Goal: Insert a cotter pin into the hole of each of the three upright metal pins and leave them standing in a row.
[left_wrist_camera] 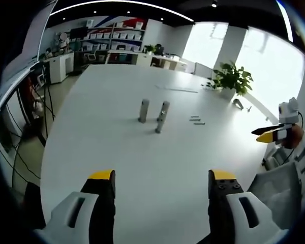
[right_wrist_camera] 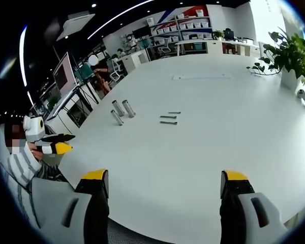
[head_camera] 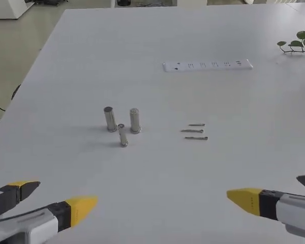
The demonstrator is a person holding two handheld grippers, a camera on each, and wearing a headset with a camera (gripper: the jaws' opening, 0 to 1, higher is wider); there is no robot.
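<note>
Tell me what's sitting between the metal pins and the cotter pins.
Nothing: bare table between the metal pins and the cotter pins, clearest in the head view.

Open office — white conf. table (head_camera: 193,188), wall shelves (left_wrist_camera: 109,36), monitor (right_wrist_camera: 65,71), potted plant (right_wrist_camera: 290,53)

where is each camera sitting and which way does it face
Head view: on the head, facing forward and down at the table; left gripper and right gripper poke in at the bottom.
Left gripper view: low at the table's near edge, facing the metal pins; own open jaws below, striped sleeve at right.
Right gripper view: same edge, facing the cotter pins; own open jaws below.
Shared: all three show both sets of pins.
</note>
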